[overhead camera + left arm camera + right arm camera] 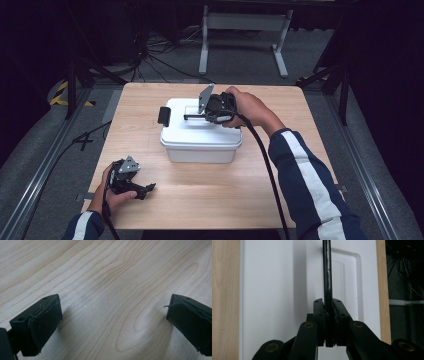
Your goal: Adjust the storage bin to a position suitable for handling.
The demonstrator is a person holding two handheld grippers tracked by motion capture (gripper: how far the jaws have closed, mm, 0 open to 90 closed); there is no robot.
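Handle point(327, 272) of the white lidded storage box point(200, 135): we have it pinched between the jaws of our right tool point(192, 117), a thin black bar standing up from the lid point(274, 290) and running straight ahead of that tool. The box sits under the right tool, mid-table point(210, 200), a black latch point(164, 116) at its far end. Our left tool point(112, 315) rests low over bare wood, jaws wide apart with nothing between them, the box ahead and off to its side.

No readable text, label, brand, number or sign is showing on anything in any of the three views.
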